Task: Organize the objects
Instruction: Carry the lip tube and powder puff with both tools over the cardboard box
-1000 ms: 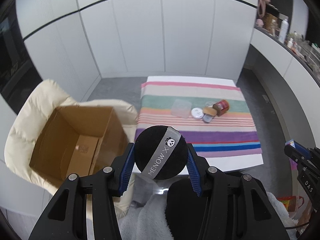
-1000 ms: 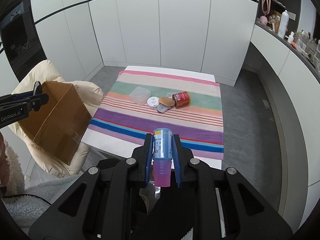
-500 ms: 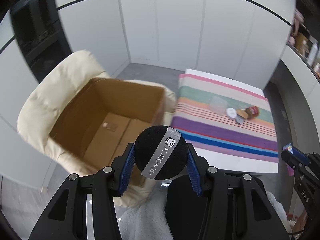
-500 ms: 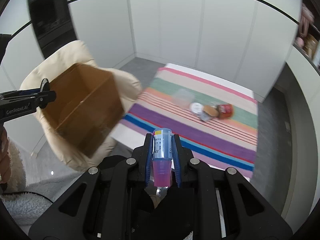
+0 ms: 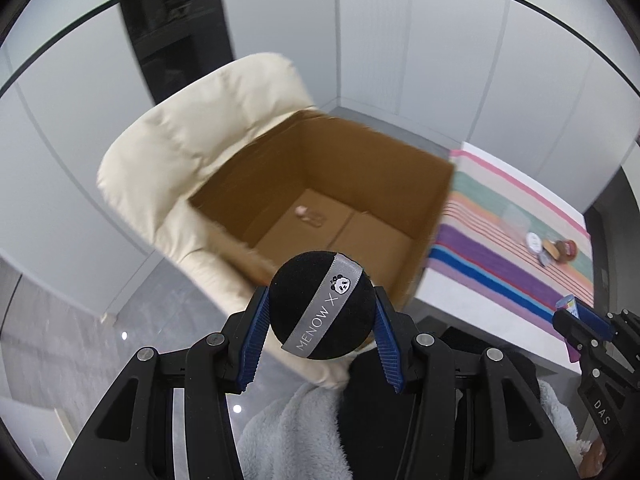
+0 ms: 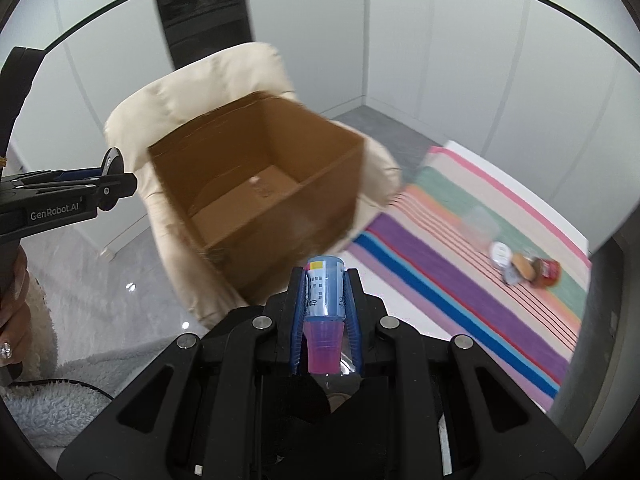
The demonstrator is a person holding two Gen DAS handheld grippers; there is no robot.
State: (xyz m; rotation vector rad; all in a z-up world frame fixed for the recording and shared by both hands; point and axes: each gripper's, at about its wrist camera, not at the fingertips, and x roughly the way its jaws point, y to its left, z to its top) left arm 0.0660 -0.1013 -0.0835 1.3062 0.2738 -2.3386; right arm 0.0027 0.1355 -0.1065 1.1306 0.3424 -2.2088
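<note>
Both loaded grippers now nearer cardboard box (image 5: 328, 200), a small item inside.

A cream padded armchair (image 5: 192, 148) stands on glossy grey floor tiles (image 5: 80, 336) before pale panelled walls (image 5: 440, 48) and a tall black cabinet (image 5: 176, 20). Fluffy pale grey fabric (image 5: 288, 432), perhaps a robe, fills the bottom of the left wrist view. A striped multicoloured cloth (image 6: 460, 248) covers the white surface (image 5: 472, 312).
</note>
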